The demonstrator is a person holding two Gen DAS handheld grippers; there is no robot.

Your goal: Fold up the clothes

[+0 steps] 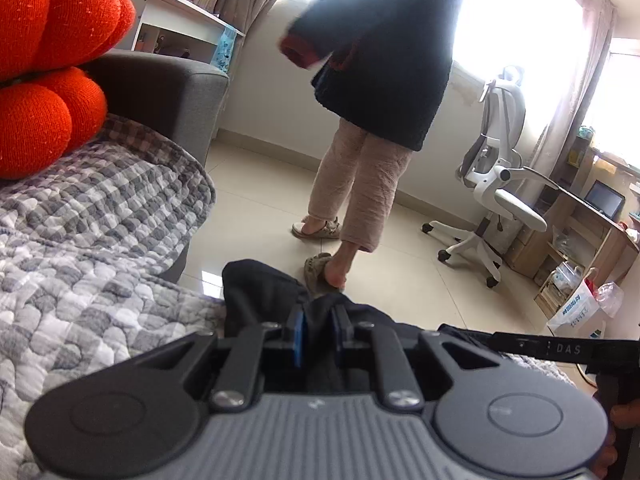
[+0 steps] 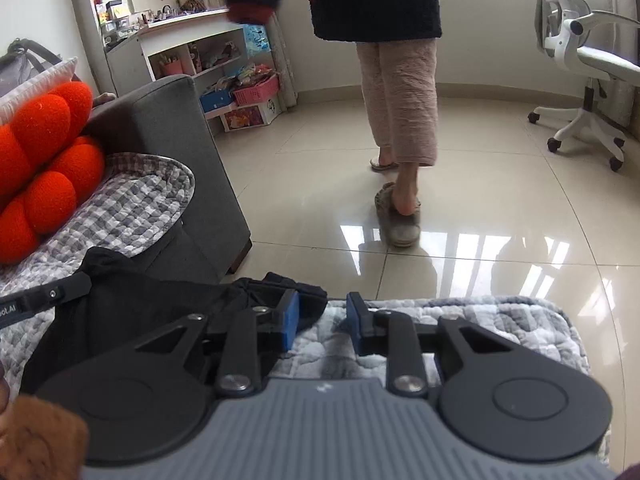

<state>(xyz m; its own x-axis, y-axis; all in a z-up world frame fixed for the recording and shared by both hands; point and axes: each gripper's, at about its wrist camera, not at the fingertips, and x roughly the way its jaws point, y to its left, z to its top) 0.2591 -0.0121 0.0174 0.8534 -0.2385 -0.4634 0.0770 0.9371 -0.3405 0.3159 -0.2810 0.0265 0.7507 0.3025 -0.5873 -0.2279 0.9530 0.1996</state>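
Left gripper (image 1: 319, 334): fingers nearly together, blue pads pinching a fold of the black garment (image 1: 260, 292), which bunches up between and ahead of them. The garment lies on the grey-and-white quilted cover (image 1: 100, 240) at the near edge of the sofa seat, just above the tiled floor (image 1: 400, 280). In the right wrist view the same garment (image 2: 132, 312) spreads dark across the cover to the left of the right gripper (image 2: 322, 326). Right gripper: fingers standing partly apart, with only quilted cover (image 2: 460, 320) visible in the gap; the left pad (image 2: 290, 326) sits against the garment's edge, the right pad (image 2: 354, 324) over bare quilt, so nothing is gripped. A black bar of the other gripper crosses each view at the side. Orange knitted cushion (image 1: 44, 80) rests on the seat to the left, against the grey sofa arm (image 1: 168, 88). A person (image 1: 376, 80) in a dark fleece top and pale trousers stands on the floor, back to the cameras, one heel lifted out of a slipper (image 2: 396, 220). White office chair (image 1: 496, 172) at right near the bright window; wooden desk (image 1: 592, 216) beyond it with a small screen on it. White shelf unit (image 2: 180, 40) behind the sofa, cluttered.
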